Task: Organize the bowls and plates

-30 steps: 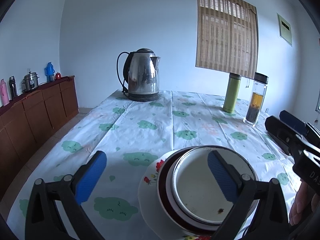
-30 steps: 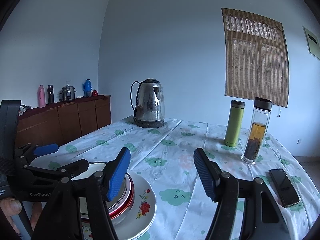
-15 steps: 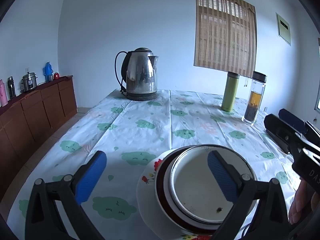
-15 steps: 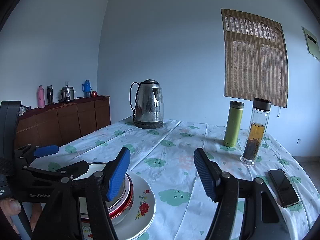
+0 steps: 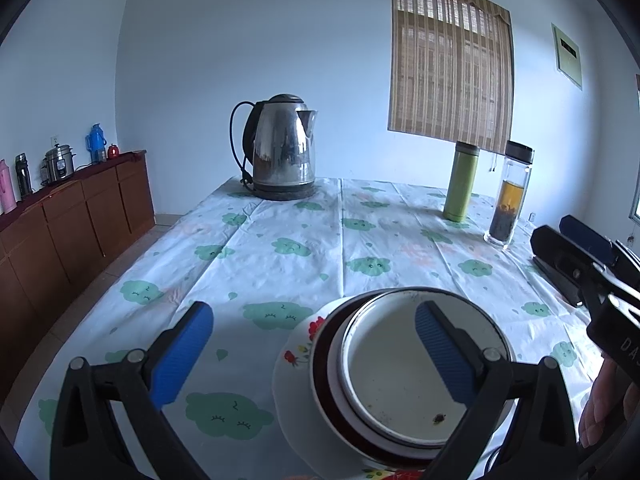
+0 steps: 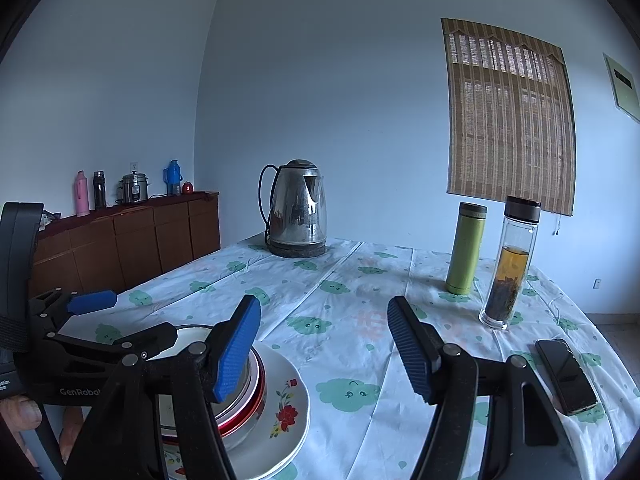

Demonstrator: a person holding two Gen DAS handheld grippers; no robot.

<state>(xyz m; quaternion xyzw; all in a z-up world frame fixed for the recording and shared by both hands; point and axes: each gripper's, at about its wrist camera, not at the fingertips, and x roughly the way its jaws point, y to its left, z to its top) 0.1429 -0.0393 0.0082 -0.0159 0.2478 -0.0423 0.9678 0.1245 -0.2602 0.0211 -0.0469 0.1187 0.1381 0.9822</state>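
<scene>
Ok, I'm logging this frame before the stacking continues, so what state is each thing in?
left gripper: open, holding nothing
right gripper: open, holding nothing
white bowl: upright, nested on the stack, specks inside
red bowl: nested under it
floral plate: flat on the table
kettle: lid shut
glass bottle: capped, part full
green flask: capped, upright
phone: screen dark

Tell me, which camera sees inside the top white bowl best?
The left wrist view: it looks down into the white bowl, showing dark specks at the bottom. The right wrist view shows only its side and rim, mostly hidden behind both tongs.
</scene>
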